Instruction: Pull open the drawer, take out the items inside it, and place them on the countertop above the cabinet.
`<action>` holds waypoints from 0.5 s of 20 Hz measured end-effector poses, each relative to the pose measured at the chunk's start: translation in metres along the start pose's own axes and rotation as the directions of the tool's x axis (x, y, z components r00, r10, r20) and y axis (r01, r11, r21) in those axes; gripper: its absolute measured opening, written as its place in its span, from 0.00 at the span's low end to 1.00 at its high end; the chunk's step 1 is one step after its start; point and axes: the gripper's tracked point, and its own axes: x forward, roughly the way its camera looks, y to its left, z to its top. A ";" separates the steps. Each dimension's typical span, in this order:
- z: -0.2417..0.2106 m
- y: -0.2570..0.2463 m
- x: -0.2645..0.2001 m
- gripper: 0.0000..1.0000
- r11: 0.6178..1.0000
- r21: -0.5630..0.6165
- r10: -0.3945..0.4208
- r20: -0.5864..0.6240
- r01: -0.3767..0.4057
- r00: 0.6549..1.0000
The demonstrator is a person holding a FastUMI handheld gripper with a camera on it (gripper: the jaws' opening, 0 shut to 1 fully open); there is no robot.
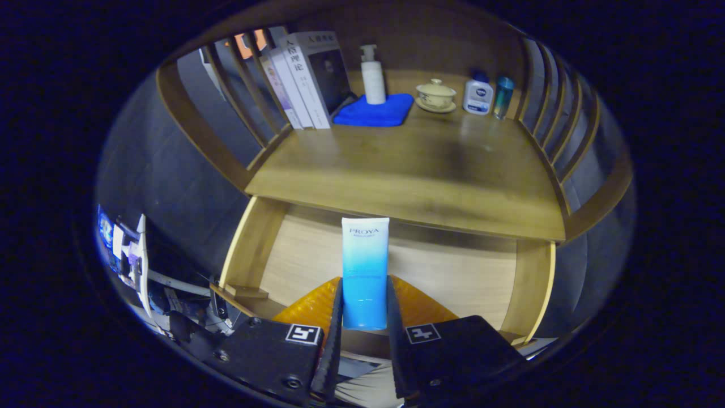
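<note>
Claw (365,306): clamped on the tube, one finger pressed to each side of its lower half, so it's a proper grip.

Tube (365,266): blue fading to white at the flat end, standing upright between the fingers, lifted over the open drawer and just in front of the counter's front edge.

Drawer (453,272): pulled open below the counter, pale wood floor, side walls showing left and right of the tube.

Orange thing (422,303): ribbed, sits in the drawer right behind the tube and under the fingers. Can't really tell what it is.

Counter (408,170): brown wood, slatted rails on both sides, big bare stretch just beyond the tube.

Books (300,79): a few leaning against the left rail, far back and left of the tube.

Blue cloth (376,110): folded at the back of the counter, almost straight beyond the tube.

Pump bottle (373,73): white, standing on the cloth.

Lidded cup (436,93): cream, on a saucer, right of the cloth.

White bottle (478,93): blue cap, right of the cup.

Teal bottle (503,96): slim, just beside the white bottle, near the right rail.
</note>
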 end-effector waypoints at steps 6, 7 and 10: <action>0.041 -0.017 -0.002 0.41 0.997 0.011 -0.075 0.072 0.075 0.995; 0.050 -0.020 0.003 0.41 0.997 0.020 -0.081 0.084 0.080 0.993; 0.061 -0.025 0.024 0.41 0.996 0.061 -0.075 0.098 0.069 0.992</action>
